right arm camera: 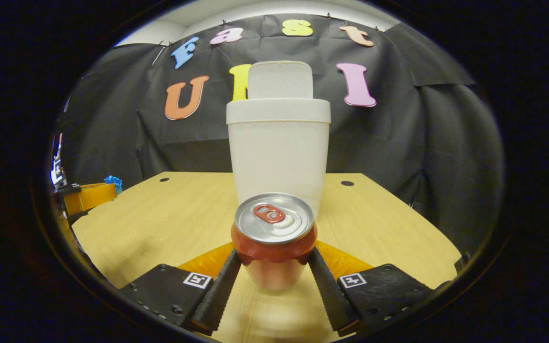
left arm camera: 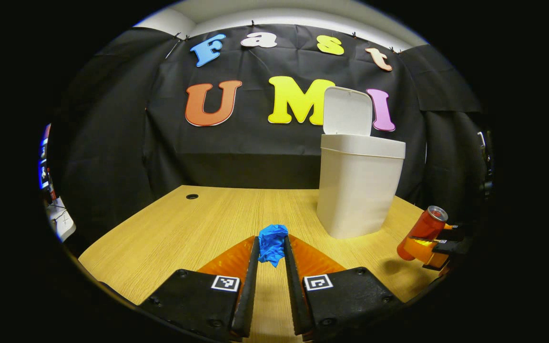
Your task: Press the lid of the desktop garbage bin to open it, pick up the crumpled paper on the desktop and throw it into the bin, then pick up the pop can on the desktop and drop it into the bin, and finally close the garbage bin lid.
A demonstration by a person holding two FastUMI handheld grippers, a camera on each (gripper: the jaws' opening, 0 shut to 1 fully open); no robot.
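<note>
Bin [left arm camera: 358,190] stood lid-up, left claw [left arm camera: 271,250] pinched paper [left arm camera: 272,243] before it, right claw [right arm camera: 274,267] clamped can [right arm camera: 274,233]; both drops and closing remained.

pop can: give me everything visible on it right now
The pop can has a red body and a silver top with a red pull tab, unopened as far as it shows. It looks like bare metal near its base. The right gripper holds it, both fingers pressed on its sides. The left gripper view shows it tilted and lifted off the wooden desk, just in front of the white garbage bin, whose lid stands open.
</note>
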